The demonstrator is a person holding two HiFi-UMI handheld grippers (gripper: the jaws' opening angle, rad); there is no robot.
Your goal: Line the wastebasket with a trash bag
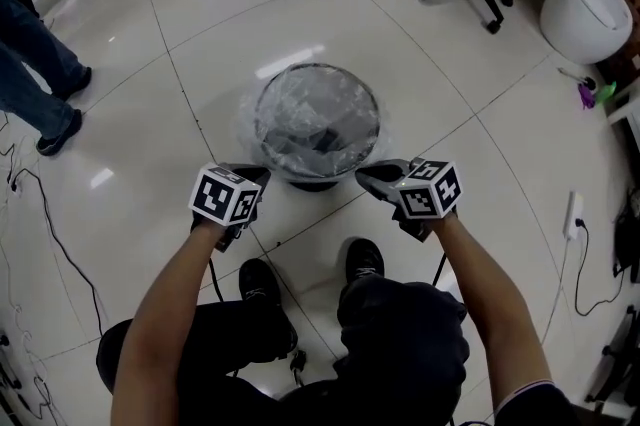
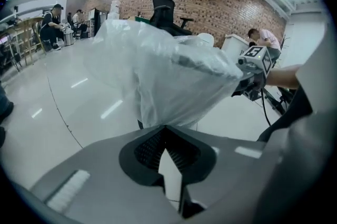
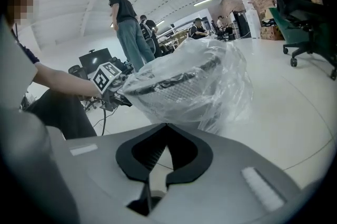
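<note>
Plainly light, limp and slippery, the thin clear plastic trash bag (image 1: 250,119) drapes the round dark mesh wastebasket (image 1: 302,172) on the floor, its hem pinched by closed left tongs (image 1: 256,176) at seven o'clock, right tongs (image 1: 370,176) at five.

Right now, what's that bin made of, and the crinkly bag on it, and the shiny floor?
The wastebasket looks like dark metal mesh: fine holes show in its wall, though plastic is possible. The trash bag is thin clear plastic film, glossy and wrinkled. The floor seems polished tile, with seams and lamp reflections.
</note>
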